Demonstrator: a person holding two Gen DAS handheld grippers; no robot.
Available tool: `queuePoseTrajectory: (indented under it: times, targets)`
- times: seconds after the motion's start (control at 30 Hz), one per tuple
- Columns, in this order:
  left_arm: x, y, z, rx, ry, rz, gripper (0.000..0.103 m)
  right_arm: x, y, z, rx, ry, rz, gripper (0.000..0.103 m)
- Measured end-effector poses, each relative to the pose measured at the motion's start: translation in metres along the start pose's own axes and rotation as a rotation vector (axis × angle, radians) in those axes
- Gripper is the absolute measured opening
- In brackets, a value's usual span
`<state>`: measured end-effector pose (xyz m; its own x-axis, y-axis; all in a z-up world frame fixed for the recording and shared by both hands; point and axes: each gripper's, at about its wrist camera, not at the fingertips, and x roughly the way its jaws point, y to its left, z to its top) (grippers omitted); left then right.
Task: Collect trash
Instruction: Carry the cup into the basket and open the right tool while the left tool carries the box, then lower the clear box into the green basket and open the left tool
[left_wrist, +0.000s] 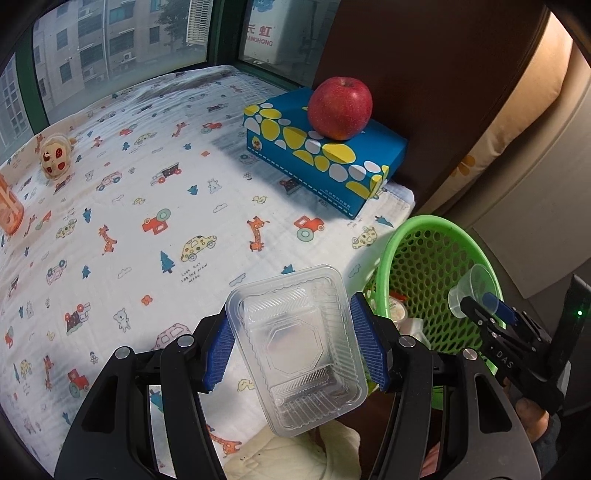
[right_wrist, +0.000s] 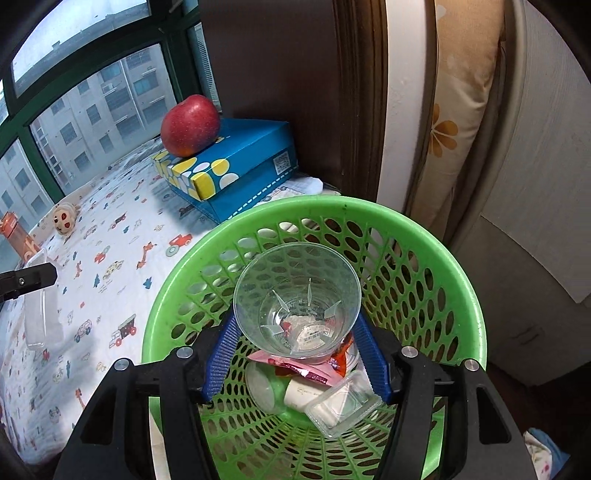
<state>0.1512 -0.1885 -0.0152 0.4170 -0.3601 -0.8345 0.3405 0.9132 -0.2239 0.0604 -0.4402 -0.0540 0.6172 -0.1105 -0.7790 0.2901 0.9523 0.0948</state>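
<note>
Right gripper (right_wrist: 297, 354) clamps our clear plastic cup (right_wrist: 297, 301) directly over the green basket (right_wrist: 436, 236); left gripper (left_wrist: 293, 341) clamps the clear plastic tray (left_wrist: 295, 347) just beside the basket's rim. We judge: release the cup centred above the basket, then swing the tray across.

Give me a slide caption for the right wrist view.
Right tool holds a clear plastic cup over the green perforated plastic basket, trash already inside.
</note>
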Motion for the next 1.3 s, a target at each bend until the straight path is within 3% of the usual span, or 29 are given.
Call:
queuePoseTrajectory:
  times: [0.57,1.3]
  targets:
    - [0.016,-0.051,0.002,0.082,0.031,-0.055,0.059,-0.024,-0.032,-0.009,0.068,-0.034,-0.025,0.068]
    - [0.049,-0.123,0.001,0.193,0.092,-0.148,0.061,-0.059,-0.055,-0.027,0.115,-0.089,-0.012,0.069]
